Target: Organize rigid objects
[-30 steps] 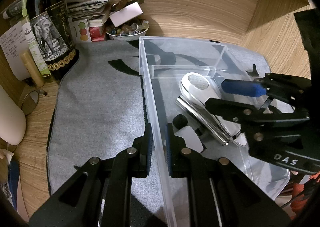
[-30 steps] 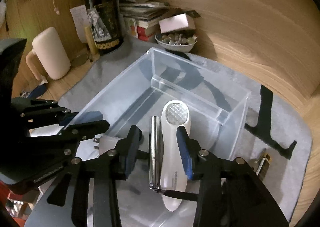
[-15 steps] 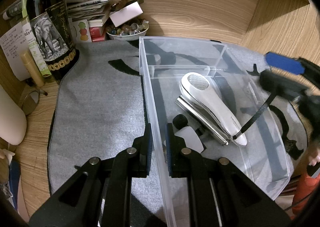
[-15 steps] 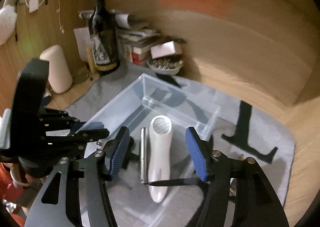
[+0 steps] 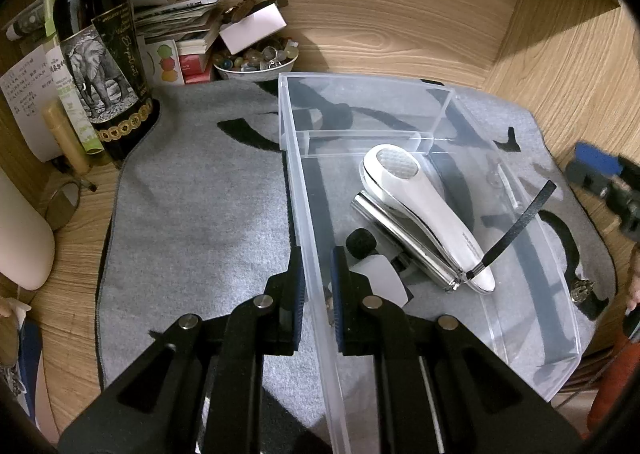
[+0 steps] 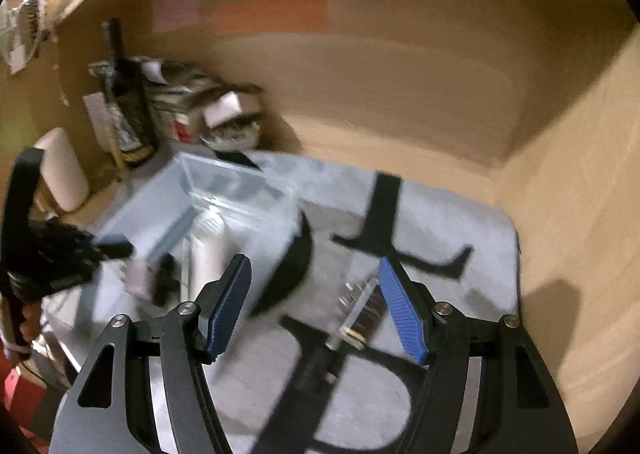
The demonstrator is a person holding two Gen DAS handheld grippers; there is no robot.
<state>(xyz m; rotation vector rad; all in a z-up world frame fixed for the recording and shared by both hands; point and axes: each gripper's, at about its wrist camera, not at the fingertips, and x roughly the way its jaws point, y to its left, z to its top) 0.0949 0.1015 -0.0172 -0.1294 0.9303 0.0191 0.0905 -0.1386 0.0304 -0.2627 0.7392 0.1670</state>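
Observation:
A clear plastic bin stands on a grey mat. Inside lie a white handheld device, a silver metal cylinder beside it, and a small white and black plug. My left gripper is shut on the bin's left wall. My right gripper is open and empty, above the mat right of the bin. A small clear and gold object lies on the mat between its fingers, blurred. The right gripper also shows at the right edge of the left wrist view.
A wine bottle, stacked papers and books, and a bowl of small trinkets stand at the back left. A cream mug stands at the left. Wooden walls enclose the back and right. The mat has black markings.
My right gripper has opened wide, lifted out of the bin and swung right over the mat. The white device and cylinder stay in the bin. The left gripper has not moved.

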